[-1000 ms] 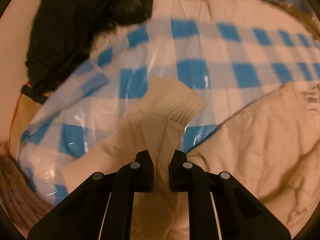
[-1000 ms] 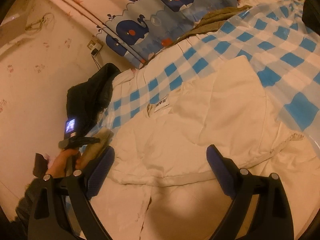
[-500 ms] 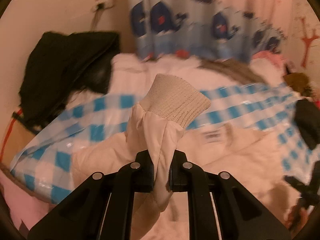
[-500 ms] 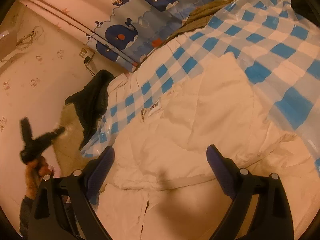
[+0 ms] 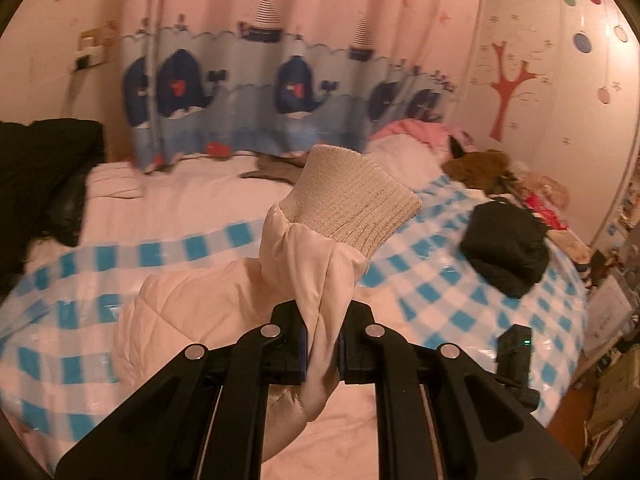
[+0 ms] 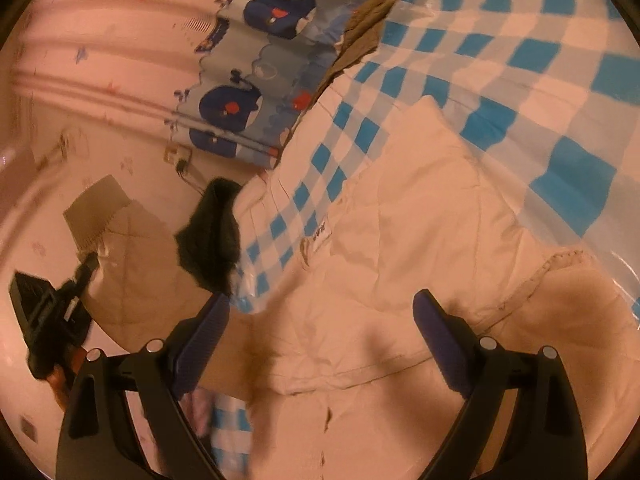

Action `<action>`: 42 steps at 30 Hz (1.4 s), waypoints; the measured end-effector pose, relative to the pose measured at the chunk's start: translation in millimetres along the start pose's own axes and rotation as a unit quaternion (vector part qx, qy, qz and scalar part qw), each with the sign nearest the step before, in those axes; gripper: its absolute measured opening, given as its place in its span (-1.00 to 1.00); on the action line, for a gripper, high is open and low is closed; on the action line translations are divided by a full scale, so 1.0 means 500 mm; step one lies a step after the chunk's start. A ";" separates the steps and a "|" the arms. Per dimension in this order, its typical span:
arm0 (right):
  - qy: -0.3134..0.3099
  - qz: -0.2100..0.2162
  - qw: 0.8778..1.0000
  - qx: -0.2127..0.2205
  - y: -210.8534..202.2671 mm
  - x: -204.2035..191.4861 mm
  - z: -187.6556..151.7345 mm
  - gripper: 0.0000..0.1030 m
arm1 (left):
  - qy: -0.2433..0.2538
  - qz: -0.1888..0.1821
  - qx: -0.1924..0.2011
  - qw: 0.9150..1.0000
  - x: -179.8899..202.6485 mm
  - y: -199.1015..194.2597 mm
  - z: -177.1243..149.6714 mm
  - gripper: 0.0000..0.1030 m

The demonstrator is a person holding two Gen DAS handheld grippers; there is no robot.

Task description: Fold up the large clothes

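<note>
A bed (image 5: pixel 192 196) fills the room, covered by a blue-and-white checked plastic sheet (image 5: pixel 440 292) that shines under warm light. Behind it hangs a curtain (image 5: pixel 256 92) printed with whales and sailing boats, pink above and blue below. Spread across the checked sheet is the big item: a cream quilted jacket (image 6: pixel 420 240), lying flat with its white neck label (image 6: pixel 320 234) facing up near the collar. From the right wrist view its body runs from the sheet's near edge up toward the curtain.

Off to the far side of the bed, a black garment (image 5: pixel 506 248) sits on the checks, well apart from the jacket. Another dark heap (image 5: pixel 44 176) is piled at the bed's left end by the wall, with pink bedding (image 5: pixel 416 132) and a brown soft toy (image 5: pixel 476 168) up by the far corner.

Now the sleeve (image 5: pixel 320 280): it is lifted clear of the bed, cream fabric bunched and rising to a ribbed knit cuff (image 5: pixel 352 204) that stands upright above everything. The left gripper (image 5: pixel 322 344) is clamped tight on that sleeve, just below the cuff, jaws pressed in from both sides.

The right gripper (image 6: pixel 320 336) hangs over the jacket's body with its jaws spread wide, blue pads (image 6: pixel 438 340) bare, gripping nothing.
</note>
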State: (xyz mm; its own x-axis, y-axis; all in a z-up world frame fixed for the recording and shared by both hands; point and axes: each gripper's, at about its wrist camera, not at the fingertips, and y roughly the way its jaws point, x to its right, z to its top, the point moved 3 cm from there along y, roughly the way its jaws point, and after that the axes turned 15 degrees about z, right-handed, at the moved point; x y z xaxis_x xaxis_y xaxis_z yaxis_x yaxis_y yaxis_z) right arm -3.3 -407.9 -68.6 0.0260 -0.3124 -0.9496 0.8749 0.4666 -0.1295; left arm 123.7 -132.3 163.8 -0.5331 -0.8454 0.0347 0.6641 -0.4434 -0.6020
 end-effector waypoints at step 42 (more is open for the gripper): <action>0.028 0.031 0.999 -0.022 0.076 0.094 0.043 -0.12 | 0.115 0.068 -0.070 0.989 0.067 0.163 -0.342 0.43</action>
State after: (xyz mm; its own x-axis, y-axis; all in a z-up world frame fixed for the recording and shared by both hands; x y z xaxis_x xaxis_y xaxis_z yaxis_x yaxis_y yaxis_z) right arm 41.5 -422.6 -111.8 0.0515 -0.2351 -0.9706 0.8505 0.5198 -0.0808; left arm 70.3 -145.7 -20.5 -0.5591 -0.7975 -0.2266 0.6675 -0.2709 -0.6936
